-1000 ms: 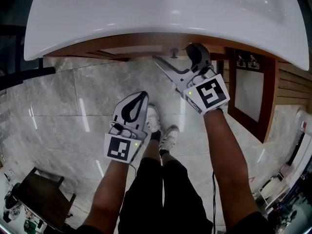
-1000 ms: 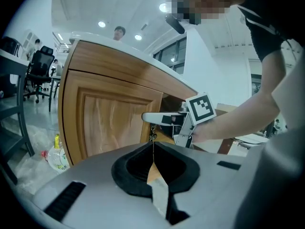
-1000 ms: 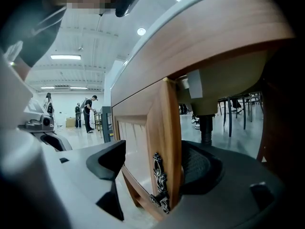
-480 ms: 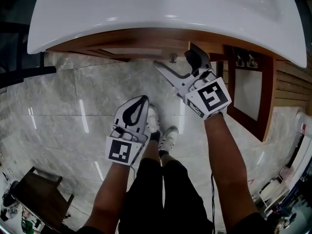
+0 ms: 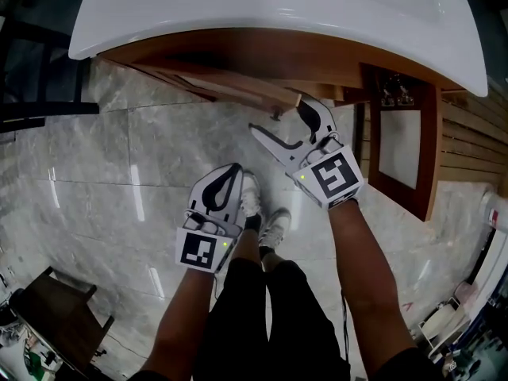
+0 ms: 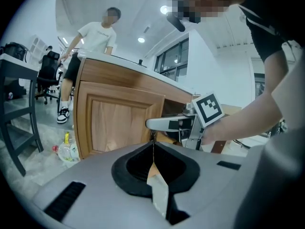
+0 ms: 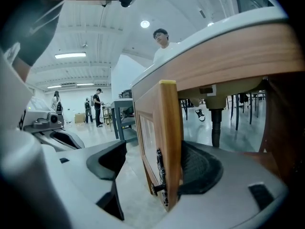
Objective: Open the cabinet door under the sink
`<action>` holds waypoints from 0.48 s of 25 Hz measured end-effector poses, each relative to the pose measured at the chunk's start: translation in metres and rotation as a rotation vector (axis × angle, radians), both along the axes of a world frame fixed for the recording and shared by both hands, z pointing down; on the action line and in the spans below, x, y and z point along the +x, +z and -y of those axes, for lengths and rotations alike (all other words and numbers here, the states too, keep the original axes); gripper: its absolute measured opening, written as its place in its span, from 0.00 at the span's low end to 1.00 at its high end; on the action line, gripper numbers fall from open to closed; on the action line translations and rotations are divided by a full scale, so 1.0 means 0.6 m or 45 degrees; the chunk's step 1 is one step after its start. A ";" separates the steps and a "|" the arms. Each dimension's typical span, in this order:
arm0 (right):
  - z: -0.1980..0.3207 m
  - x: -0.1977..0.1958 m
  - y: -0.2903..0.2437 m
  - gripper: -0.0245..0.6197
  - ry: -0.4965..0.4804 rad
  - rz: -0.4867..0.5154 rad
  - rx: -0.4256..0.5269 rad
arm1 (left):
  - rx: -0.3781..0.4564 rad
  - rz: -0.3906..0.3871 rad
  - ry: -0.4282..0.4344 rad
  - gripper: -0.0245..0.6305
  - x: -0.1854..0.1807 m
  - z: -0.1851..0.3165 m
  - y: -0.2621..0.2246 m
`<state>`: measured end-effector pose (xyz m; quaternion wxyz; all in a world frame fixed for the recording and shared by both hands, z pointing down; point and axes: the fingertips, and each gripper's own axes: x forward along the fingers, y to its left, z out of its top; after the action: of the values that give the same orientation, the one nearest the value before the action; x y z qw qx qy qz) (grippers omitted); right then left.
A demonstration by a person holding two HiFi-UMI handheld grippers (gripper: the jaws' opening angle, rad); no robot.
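Right hand-held gripper (image 5: pixel 279 119) outstretched, wide astride cabinet door (image 5: pixel 230 86) edge; left hand-held gripper (image 5: pixel 230 171) low, closed.

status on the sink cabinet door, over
Left gripper shut, empty, low. Right gripper open, straddling cabinet door edge, one pad behind it. Door ajar, standing partway out. Nothing seen blocking its swing.

The cabinet door (image 5: pixel 238 87) edge stands between the parted jaws of my right gripper (image 5: pixel 279 117) at frame centre, and there is a gap on its knob side. The sink (image 5: pixel 278 22) overhangs across the top. Another open door (image 5: pixel 401 145) blocks the right. I have bare floor (image 5: pixel 111 165) free at left.
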<state>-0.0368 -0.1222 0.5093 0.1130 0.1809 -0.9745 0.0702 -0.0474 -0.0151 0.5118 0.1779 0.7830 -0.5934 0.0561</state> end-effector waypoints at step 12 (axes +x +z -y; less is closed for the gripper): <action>-0.113 -0.011 -0.006 0.57 -0.052 -0.047 -0.008 | -0.049 0.015 -0.155 0.07 -0.030 -0.150 -0.023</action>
<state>-0.0436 -0.0546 0.5055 0.1330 0.1618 -0.9755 0.0676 -0.0656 0.0747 0.4981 0.1925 0.7414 -0.6399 0.0610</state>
